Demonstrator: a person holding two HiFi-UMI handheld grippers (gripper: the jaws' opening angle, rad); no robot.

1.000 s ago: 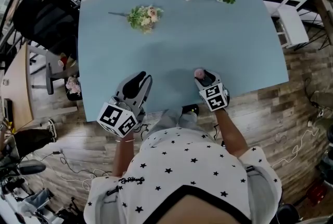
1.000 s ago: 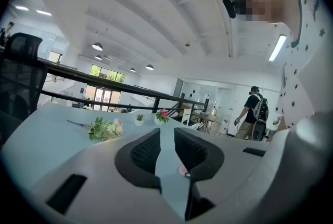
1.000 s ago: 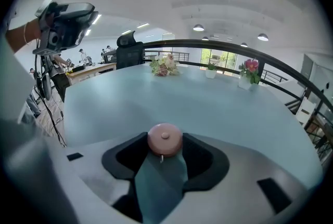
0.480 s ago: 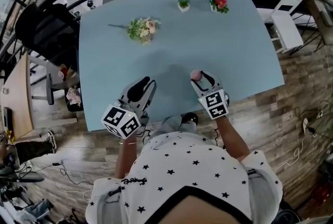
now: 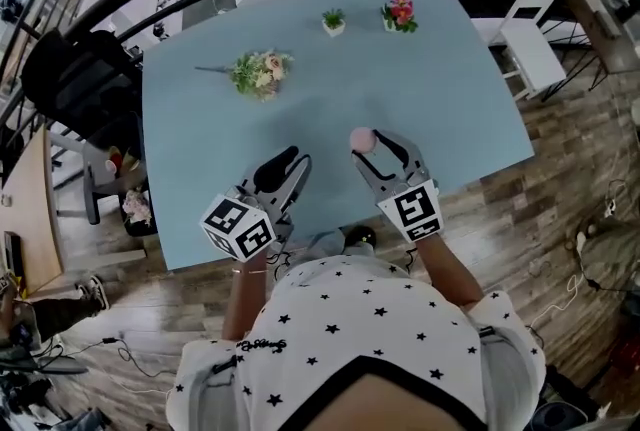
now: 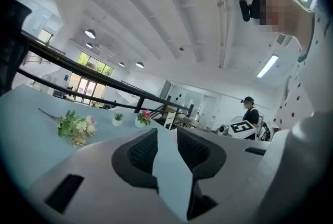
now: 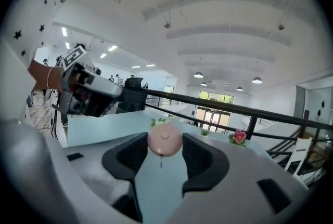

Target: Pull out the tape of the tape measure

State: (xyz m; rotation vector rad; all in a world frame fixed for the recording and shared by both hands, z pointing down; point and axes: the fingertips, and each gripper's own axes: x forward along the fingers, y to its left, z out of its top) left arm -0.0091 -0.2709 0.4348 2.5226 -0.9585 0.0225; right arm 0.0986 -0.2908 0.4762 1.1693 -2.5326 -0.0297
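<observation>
A small round pink tape measure (image 5: 361,139) (image 7: 165,141) sits between the pads of my right gripper (image 5: 368,145) (image 7: 165,149), which is shut on it and holds it above the light-blue table (image 5: 450,109). A short tab hangs from its underside in the right gripper view. My left gripper (image 5: 291,162) (image 6: 166,141) hovers over the near part of the table, a little to the left of the right one, open with nothing between its fingers. The right gripper's marker cube (image 6: 242,126) shows in the left gripper view.
A flower bouquet (image 5: 258,72) lies at the table's far left. A small green potted plant (image 5: 333,21) and a pink-flower pot (image 5: 399,13) stand at the far edge. A black chair (image 5: 70,69) is left of the table, a white chair (image 5: 530,39) right.
My right gripper has risen from the table's near edge with the pink tape measure in it and tipped more level. The left gripper has shifted forward over the table.
</observation>
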